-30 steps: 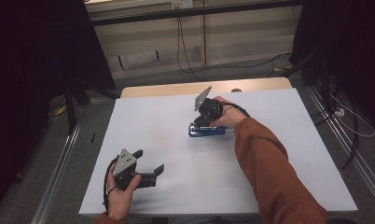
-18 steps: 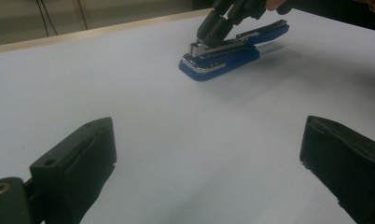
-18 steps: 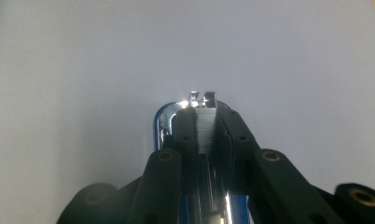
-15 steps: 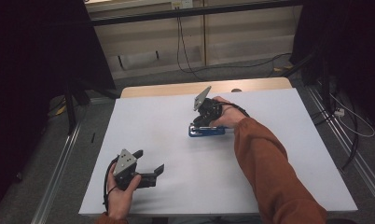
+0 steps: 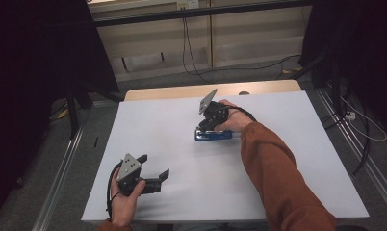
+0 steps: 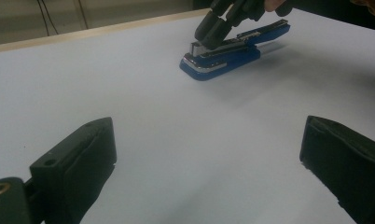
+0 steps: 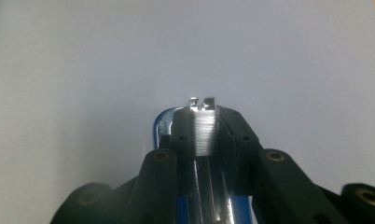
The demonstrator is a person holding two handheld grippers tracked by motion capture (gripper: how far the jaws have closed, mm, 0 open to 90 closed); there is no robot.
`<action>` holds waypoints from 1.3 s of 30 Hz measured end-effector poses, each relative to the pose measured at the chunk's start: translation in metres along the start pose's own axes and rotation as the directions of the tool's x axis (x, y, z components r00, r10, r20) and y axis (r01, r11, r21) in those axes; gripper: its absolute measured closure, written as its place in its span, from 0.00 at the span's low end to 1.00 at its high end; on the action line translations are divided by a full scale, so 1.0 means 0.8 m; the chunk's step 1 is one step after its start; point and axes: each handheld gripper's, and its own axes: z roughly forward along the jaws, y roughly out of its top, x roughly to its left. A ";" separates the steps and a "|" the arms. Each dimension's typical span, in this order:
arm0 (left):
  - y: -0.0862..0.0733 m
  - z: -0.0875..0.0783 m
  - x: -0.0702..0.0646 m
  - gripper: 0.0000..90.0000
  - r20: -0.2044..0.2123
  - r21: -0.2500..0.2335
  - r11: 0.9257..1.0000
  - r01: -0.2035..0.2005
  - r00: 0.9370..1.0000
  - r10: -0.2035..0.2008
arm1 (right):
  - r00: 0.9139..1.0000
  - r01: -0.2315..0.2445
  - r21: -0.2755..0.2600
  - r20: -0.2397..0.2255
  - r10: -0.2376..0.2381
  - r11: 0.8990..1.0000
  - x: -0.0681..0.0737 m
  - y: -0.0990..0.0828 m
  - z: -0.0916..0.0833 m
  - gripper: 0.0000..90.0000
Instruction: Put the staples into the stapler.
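Observation:
A blue stapler [image 5: 219, 136] with a silver top lies on the white table [image 5: 162, 120], right of centre. My right gripper [image 5: 205, 126] comes down on its left end. In the right gripper view the pads sit against both sides of the silver top arm [image 7: 204, 133], so the stapler [image 7: 164, 123] is between the jaws, which have just been opening slightly. My left gripper [image 5: 154, 166] rests near the front left edge, open, with nothing between its jaws. The left gripper view has the stapler [image 6: 232, 53] far off, under the right gripper [image 6: 210, 36], and its own left gripper [image 6: 209, 133] spread wide.
A bare wooden strip [image 5: 182, 90] runs along the table's far edge. Metal rails [image 5: 61, 168] flank the table on the floor, and cables [image 5: 360, 130] lie at the right. The person's sleeve [image 5: 278, 178] crosses the front right of the table.

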 end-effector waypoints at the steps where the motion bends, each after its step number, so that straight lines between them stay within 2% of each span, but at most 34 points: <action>1: 0.000 0.000 0.000 0.04 0.001 0.000 1.000 -0.001 1.000 0.001 | 1.000 0.003 0.000 0.000 -0.003 1.000 0.000 0.000 0.000 0.84; 7: 0.000 0.000 0.000 0.04 -0.002 0.001 1.000 0.000 1.000 0.000 | 1.000 -0.015 -0.011 0.013 0.015 1.000 -0.001 0.001 0.001 0.79; 9: 0.000 0.000 0.000 0.04 -0.004 0.000 1.000 0.001 1.000 -0.001 | 0.999 -0.037 -0.017 0.015 0.038 0.999 -0.001 0.000 0.000 0.76; 11: 0.000 -0.001 0.000 0.04 -0.008 0.000 1.000 0.001 1.000 -0.001 | 0.997 -0.068 -0.025 0.033 0.069 0.997 -0.003 -0.001 0.000 0.67; 13: 0.000 -0.001 0.000 0.04 -0.009 -0.001 1.000 0.000 1.000 0.000 | 0.996 -0.076 -0.025 0.043 0.077 0.997 -0.003 -0.001 -0.001 0.66; 15: 0.000 -0.001 0.000 0.04 -0.008 0.000 1.000 0.001 1.000 -0.001 | 0.994 -0.098 -0.034 0.048 0.100 0.995 -0.003 -0.003 -0.002 0.59; 19: 0.000 0.000 0.000 0.04 -0.005 0.002 1.000 0.002 1.000 -0.002 | 0.987 -0.141 -0.060 0.069 0.145 0.988 -0.004 -0.007 -0.006 0.54; 23: 0.000 0.000 0.000 0.04 -0.006 0.003 1.000 0.003 1.000 -0.003 | 0.979 -0.182 -0.068 0.079 0.187 0.981 -0.004 -0.015 -0.008 0.48; 25: 0.000 0.000 0.000 0.04 -0.007 0.005 1.000 0.001 1.000 -0.001 | 0.974 -0.203 -0.070 0.088 0.209 0.977 -0.005 -0.018 -0.009 0.42; 29: 0.000 0.000 0.000 0.04 -0.006 0.002 1.000 0.001 1.000 -0.001 | 0.960 -0.253 -0.091 0.101 0.262 0.963 -0.005 -0.021 -0.014 0.28; 32: -0.001 0.000 0.000 0.04 -0.007 0.004 1.000 0.001 1.000 -0.001 | 0.946 -0.293 -0.103 0.113 0.304 0.950 -0.003 -0.024 -0.019 0.20; 34: -0.001 0.000 0.000 0.04 -0.008 0.005 1.000 0.003 1.000 -0.003 | 0.942 -0.300 -0.100 0.128 0.311 0.949 -0.002 -0.025 -0.022 0.19; 37: 0.000 0.000 0.000 0.04 -0.007 0.006 1.000 0.002 1.000 -0.002 | 0.935 -0.313 -0.134 0.128 0.330 0.940 -0.002 -0.028 -0.030 0.18; 39: -0.001 0.000 0.000 0.04 -0.007 0.006 1.000 0.002 1.000 -0.002 | 0.933 -0.314 -0.138 0.140 0.332 0.939 -0.001 -0.031 -0.035 0.17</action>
